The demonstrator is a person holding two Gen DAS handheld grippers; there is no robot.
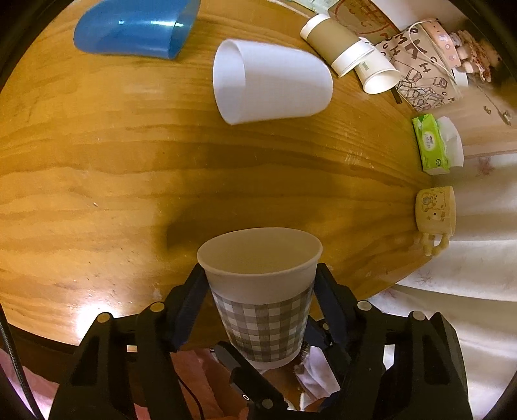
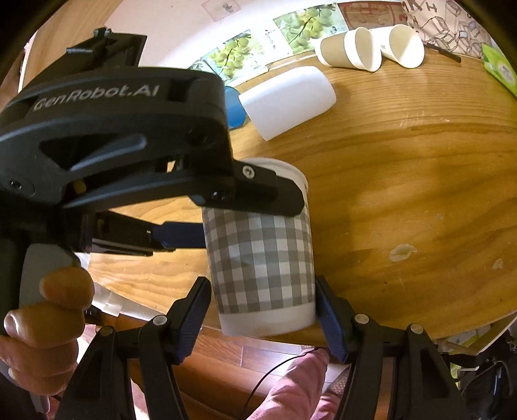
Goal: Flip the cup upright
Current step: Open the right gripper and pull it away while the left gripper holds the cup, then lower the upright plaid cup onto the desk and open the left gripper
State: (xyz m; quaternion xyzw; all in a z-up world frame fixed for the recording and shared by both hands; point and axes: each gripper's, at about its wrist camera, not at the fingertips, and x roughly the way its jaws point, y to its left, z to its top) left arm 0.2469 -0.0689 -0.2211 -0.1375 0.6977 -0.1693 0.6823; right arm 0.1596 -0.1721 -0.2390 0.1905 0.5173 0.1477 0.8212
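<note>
A paper cup with a grey checked band [image 1: 261, 290] is upright, mouth up, held above the near edge of the round wooden table [image 1: 129, 161]. My left gripper [image 1: 260, 284] is shut on its upper part. In the right wrist view the same cup [image 2: 261, 255] sits between my right gripper's [image 2: 263, 303] fingers near its base; the pads touch or nearly touch its sides. The left gripper [image 2: 252, 206] shows there clamped around the cup's upper part.
A large white cup [image 1: 271, 82] and a blue cup [image 1: 135, 27] lie on their sides at the back. Two paper cups [image 1: 349, 51] lie near a patterned bag [image 1: 416, 71]. A green tissue pack [image 1: 431, 145] and a yellow bear mug [image 1: 434, 210] sit at the right edge.
</note>
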